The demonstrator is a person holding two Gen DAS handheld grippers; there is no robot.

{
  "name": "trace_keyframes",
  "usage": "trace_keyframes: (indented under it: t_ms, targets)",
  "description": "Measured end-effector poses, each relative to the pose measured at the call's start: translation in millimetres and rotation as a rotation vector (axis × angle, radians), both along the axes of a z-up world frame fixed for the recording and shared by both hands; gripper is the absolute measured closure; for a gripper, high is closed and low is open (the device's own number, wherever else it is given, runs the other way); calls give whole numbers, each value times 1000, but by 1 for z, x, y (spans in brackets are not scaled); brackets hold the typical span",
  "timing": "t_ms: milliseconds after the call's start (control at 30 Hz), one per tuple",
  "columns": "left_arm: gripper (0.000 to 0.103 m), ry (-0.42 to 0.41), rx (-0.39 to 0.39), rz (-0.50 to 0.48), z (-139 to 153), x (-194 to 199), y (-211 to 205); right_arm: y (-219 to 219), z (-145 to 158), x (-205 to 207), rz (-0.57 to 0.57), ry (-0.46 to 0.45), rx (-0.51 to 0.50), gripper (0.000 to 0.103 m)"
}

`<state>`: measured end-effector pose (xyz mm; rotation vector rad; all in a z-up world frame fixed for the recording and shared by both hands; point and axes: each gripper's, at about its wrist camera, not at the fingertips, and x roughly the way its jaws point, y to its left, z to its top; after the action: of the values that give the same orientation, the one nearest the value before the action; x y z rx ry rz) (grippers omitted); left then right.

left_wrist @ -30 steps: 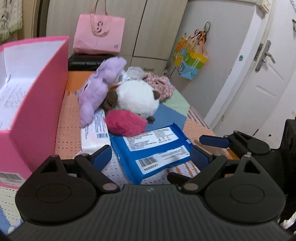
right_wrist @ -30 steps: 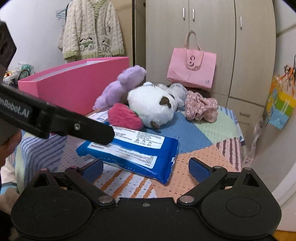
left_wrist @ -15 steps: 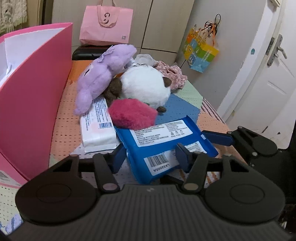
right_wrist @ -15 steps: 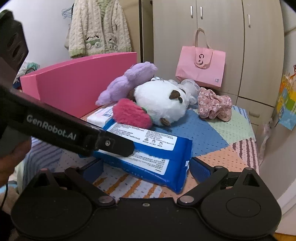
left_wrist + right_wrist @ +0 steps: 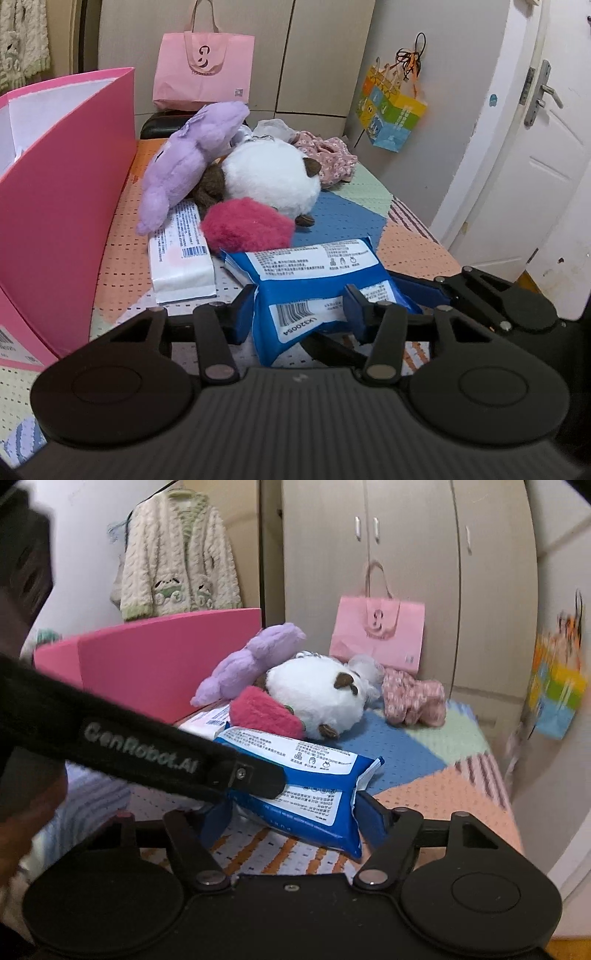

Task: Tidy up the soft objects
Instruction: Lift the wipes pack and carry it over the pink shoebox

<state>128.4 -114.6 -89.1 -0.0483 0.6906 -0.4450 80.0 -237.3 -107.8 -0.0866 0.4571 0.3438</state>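
Observation:
A blue wet-wipe pack (image 5: pixel 314 280) lies at the near end of the patchwork table, its near end raised. My left gripper (image 5: pixel 299 314) is shut on that end. My right gripper (image 5: pixel 295 818) is shut on the same pack (image 5: pixel 306 786) from the other side. Behind it lie a white wipe pack (image 5: pixel 181 254), a magenta plush (image 5: pixel 247 229), a white round plush (image 5: pixel 273 177), a purple plush (image 5: pixel 188 158) and a pink floral cloth (image 5: pixel 328 155). A pink box (image 5: pixel 55 206) stands open at the left.
A pink paper bag (image 5: pixel 203 70) stands on a black case at the far end. A colourful bag (image 5: pixel 395 114) hangs on the wall at the right, next to a white door (image 5: pixel 535 184). A cream cardigan (image 5: pixel 177 554) hangs behind the box. The table's right edge is close.
Both grippers closed from open onto the blue pack. The pack's near end has lifted and crumpled between them.

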Motion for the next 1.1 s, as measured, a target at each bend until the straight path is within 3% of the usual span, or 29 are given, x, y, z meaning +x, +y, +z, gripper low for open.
trace_keyframes:
  t_ms: [100,233,467,600,800,1100]
  targets:
    - [55,-7,-7,-5,-1,-3,0,-6,-2,0,-38,14,83,27]
    - [55,-3,16,-8,4,-8,2,4,1,-7,-59,-3,54,31]
    - [54,-82,105,5,26,-39,4,10,15,-22,-58,-15,124,32]
    - [54,-50,83,11,36,-50,21,16,29,-28,-40,53,159,32]
    - [54,-39,55,24,52,-76,52,40,48,-50,19,63,119,31]
    - [54,86,10,34,75,-97,108,86,83,-70,84,190,59,31]
